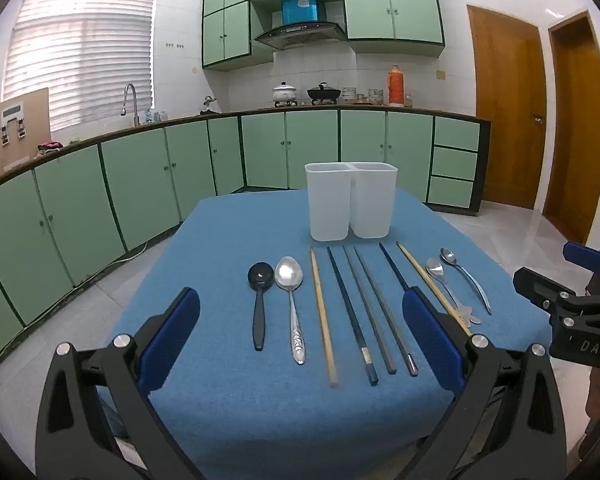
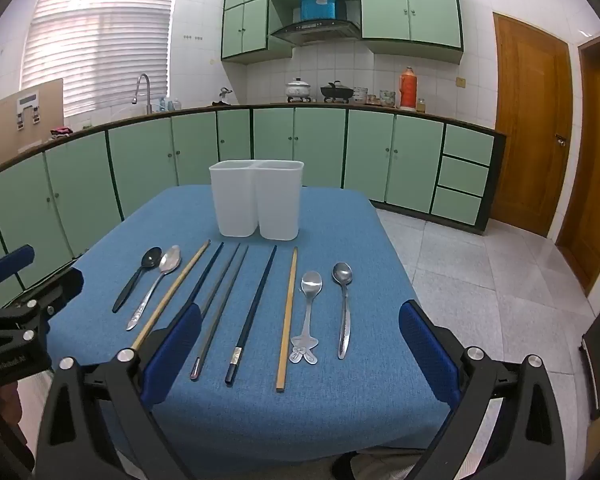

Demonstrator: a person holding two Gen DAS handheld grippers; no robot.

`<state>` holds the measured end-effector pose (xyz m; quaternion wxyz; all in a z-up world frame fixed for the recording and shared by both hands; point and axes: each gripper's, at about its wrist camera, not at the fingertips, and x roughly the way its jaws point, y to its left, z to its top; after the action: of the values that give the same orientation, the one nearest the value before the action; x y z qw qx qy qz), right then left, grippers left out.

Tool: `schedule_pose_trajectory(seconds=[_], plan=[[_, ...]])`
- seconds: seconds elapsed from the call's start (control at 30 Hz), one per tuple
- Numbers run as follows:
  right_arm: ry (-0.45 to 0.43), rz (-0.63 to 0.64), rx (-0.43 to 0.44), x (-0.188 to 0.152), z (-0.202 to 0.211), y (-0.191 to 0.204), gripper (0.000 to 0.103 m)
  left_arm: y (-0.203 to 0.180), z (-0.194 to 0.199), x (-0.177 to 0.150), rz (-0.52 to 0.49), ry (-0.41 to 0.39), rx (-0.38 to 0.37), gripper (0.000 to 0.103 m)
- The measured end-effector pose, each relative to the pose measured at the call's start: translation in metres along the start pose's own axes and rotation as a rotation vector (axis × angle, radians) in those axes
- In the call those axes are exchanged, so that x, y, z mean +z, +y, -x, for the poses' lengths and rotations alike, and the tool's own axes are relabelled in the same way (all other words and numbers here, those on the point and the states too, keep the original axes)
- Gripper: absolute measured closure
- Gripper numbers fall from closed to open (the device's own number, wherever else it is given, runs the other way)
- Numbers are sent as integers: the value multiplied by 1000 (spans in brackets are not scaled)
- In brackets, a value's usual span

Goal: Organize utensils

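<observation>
Left wrist view: utensils lie in a row on the blue tablecloth (image 1: 228,420), both grippers spread wide and holding nothing.

From the left of that row sit a black spoon (image 1: 259,304), a large steel spoon (image 1: 291,300), a pale wooden chopstick (image 1: 322,316), three dark chopsticks (image 1: 370,312), then a fourth dark chopstick (image 1: 394,270), a second wooden chopstick (image 1: 428,284), a small spoon with a figure-shaped handle (image 1: 440,278) and a slim steel spoon (image 1: 466,278), all handles toward the near edge. Just behind them, toward the far edge, stands a white two-compartment holder (image 1: 350,202), upright. The left gripper (image 1: 300,342) hovers over the near half of the row, touching nothing; the right gripper (image 2: 300,350) hangs likewise over the chopsticks and right-hand spoons. Green cabinets (image 1: 148,188) run along the walls behind.
</observation>
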<state>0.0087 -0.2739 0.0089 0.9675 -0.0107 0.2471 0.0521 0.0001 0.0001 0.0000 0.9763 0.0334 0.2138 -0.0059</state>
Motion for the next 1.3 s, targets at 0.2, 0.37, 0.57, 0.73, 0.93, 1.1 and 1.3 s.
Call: schedule_pose_trajectory(seconds=[0.2, 0.37, 0.57, 0.73, 0.93, 1.1, 1.3], plan=[[-6, 0, -2, 0, 0, 0, 6, 3, -2, -2, 19, 4, -2, 5], [-1, 0, 0, 0, -2, 0, 6, 11, -1, -1, 24, 1, -5, 5], [-2, 0, 0, 0, 0, 0, 6, 7, 1, -1, 18, -8, 9, 5], [-1, 0, 1, 0, 0, 0, 6, 6, 4, 0, 18, -11, 11, 5], [-3, 1, 0, 0, 1, 1, 6, 6, 3, 0, 18, -10, 14, 5], [-2, 0, 0, 0, 1, 0, 6, 6, 3, 0, 20, -10, 16, 5], [-2, 1, 0, 0, 2, 0, 6, 7, 3, 1, 20, -11, 17, 5]])
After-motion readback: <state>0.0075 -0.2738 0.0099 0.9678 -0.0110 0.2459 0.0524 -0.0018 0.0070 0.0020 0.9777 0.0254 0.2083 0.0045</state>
